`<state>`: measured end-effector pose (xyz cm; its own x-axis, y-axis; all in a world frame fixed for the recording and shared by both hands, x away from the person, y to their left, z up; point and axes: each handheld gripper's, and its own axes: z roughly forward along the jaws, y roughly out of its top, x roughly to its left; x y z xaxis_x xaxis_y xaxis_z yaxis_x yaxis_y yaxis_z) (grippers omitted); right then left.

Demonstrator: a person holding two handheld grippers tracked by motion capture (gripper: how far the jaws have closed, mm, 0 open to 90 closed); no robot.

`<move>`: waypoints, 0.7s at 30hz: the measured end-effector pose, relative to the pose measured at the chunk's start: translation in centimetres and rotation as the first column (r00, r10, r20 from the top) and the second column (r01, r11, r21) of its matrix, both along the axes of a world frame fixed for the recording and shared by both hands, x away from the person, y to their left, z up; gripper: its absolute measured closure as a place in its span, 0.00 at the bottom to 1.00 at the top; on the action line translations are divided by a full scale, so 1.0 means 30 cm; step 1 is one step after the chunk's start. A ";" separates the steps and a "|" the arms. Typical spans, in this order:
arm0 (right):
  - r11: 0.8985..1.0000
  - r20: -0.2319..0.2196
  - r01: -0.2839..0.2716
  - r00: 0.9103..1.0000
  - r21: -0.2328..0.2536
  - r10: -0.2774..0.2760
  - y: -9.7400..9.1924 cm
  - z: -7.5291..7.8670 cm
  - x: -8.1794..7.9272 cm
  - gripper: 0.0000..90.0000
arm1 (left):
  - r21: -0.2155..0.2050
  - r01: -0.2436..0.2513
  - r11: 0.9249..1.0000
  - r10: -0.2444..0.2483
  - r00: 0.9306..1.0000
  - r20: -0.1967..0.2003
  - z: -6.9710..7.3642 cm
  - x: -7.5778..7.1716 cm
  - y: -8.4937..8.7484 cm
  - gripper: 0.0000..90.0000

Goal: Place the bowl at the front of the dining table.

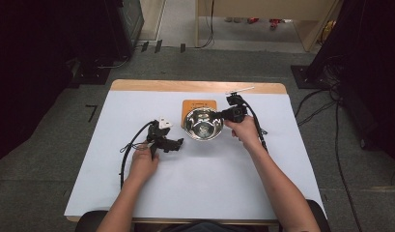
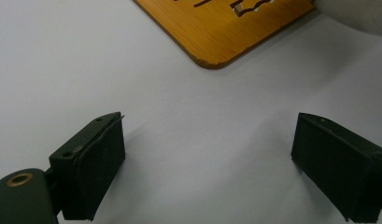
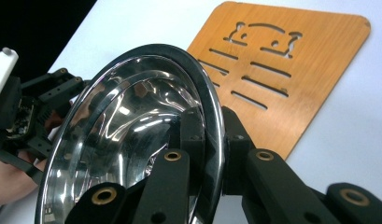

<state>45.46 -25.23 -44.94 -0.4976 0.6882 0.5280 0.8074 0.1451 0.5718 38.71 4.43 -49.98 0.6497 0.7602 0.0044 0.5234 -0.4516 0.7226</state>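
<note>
Right now the steel bowl (image 1: 202,124) is the only container on the table, and from above it looks empty, its polished inside throwing back nothing but light. It sits near the middle of the white table cover (image 1: 113,164), with part of it over the near edge of a wooden trivet (image 1: 199,104) that has slots cut through it. The right gripper (image 1: 223,115) is pinching the bowl's rim on the side nearest the person's right hand (image 1: 244,129); in the right gripper view one jaw sits inside the bowl (image 3: 132,140) and the other outside, pressed tight against the rim, and the bowl stands steeply tilted there with the trivet (image 3: 282,74) beyond it.

The left gripper (image 1: 178,143) rests low on the cover, just to the left of the bowl and apart from it, its jaws spread wide with only bare cover between them. In the left gripper view a rounded corner of the trivet (image 2: 226,32) lies ahead of those jaws.

The cover has plenty of open room in front and to both sides.
</note>
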 end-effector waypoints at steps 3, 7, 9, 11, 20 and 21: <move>1.000 -0.008 -0.008 1.000 -0.007 0.008 0.009 0.008 0.010 0.93 | -0.001 -0.001 1.000 0.001 1.000 0.001 0.000 0.000 0.000 0.11; 1.000 -0.013 -0.010 1.000 -0.006 0.010 0.017 0.008 0.018 0.93 | -0.001 -0.001 1.000 0.001 1.000 0.001 0.000 0.000 0.000 0.11; 1.000 -0.012 -0.011 1.000 -0.005 0.011 0.019 0.008 0.020 0.93 | -0.001 -0.001 1.000 0.001 1.000 0.001 0.000 0.000 0.000 0.11; 1.000 -0.015 -0.014 1.000 -0.007 0.014 0.028 0.008 0.022 0.93 | -0.001 -0.002 1.000 0.002 1.000 0.001 0.000 0.000 0.000 0.11; 1.000 -0.010 -0.003 1.000 -0.008 0.003 0.029 -0.001 0.034 0.93 | 0.001 0.000 1.000 0.000 1.000 0.000 0.000 0.000 0.000 0.11; 1.000 0.000 -0.004 1.000 -0.007 0.004 0.027 -0.005 0.038 0.93 | -0.001 -0.002 1.000 0.002 1.000 0.000 0.000 0.000 0.000 0.11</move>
<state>46.58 -24.42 -45.09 -0.5003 0.6903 0.5227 0.8067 0.1522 0.5711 38.71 4.42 -49.99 0.6483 0.7613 0.0038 0.5239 -0.4498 0.7233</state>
